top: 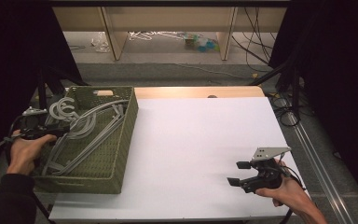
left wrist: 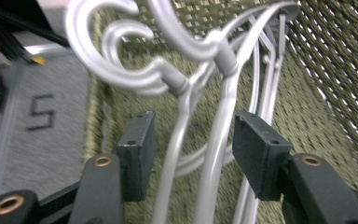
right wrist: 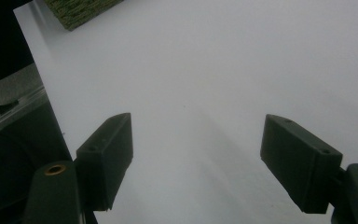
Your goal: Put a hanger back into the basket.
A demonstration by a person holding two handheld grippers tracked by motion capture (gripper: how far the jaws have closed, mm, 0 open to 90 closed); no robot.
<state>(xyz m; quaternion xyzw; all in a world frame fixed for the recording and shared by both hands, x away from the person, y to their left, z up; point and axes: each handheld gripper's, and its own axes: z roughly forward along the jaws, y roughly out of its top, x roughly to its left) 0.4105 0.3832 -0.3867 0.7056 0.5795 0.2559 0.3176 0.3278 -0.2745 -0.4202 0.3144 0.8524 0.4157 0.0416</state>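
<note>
The white table (top: 205, 154) spread across centre frame, the green woven basket (top: 116, 154) at left holding grey plastic hangers (left wrist: 214, 154). My left gripper (left wrist: 193, 149) straddled two hanger necks, unclenched; the right gripper (top: 239, 173), lower right, gaped empty. Tangled hooks could lift several together.

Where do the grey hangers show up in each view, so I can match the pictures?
High view: grey hangers lie in the green basket, far left.
Left gripper view: hangers run between the open left tool, hooks at top.
Right gripper view: not in it.
Shared landmark: the basket's woven wall.
</note>
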